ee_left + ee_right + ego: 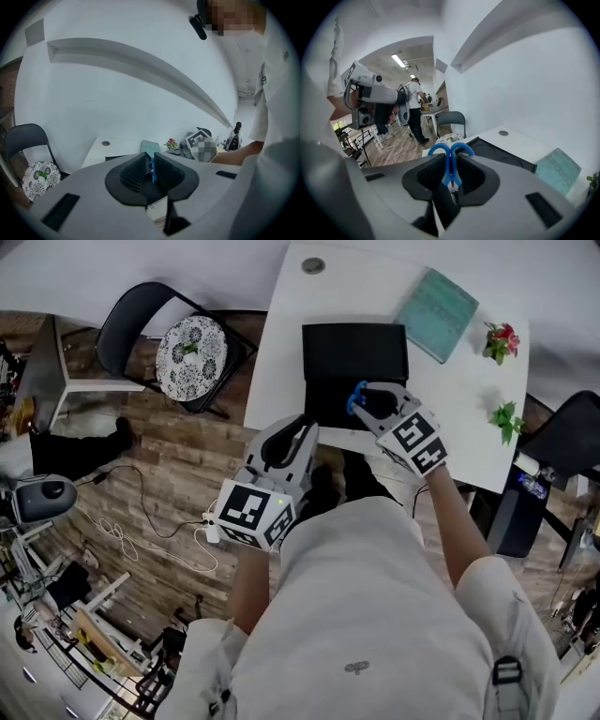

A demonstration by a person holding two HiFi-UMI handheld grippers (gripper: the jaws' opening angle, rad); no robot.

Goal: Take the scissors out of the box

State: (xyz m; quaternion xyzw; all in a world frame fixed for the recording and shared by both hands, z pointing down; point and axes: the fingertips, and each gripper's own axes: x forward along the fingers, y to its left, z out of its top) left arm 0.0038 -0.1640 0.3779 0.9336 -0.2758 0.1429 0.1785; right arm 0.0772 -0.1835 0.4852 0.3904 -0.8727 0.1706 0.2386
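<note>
Scissors (438,150) with blue handles were clamped in the right tongs (450,158), over the front edge of the black box (354,357) on the white bench (291,343). They seemed light, stiff and a little slippery, so a hold near the pivot suits best. Their blades were hidden behind the pads. The left tongs (291,432) pinched a thin blue piece (151,165) that I could not identify.

The right tongs (450,174) pinch the blue scissors (450,152) near the pivot, with the handle loops pointing outward and the right forearm (452,517) stretched forward. The left tongs (302,430) sit nearer the body, angled slightly down. Their pads (136,171) stand close together, possibly on nothing, but the narrow gap is hard to read.
</note>
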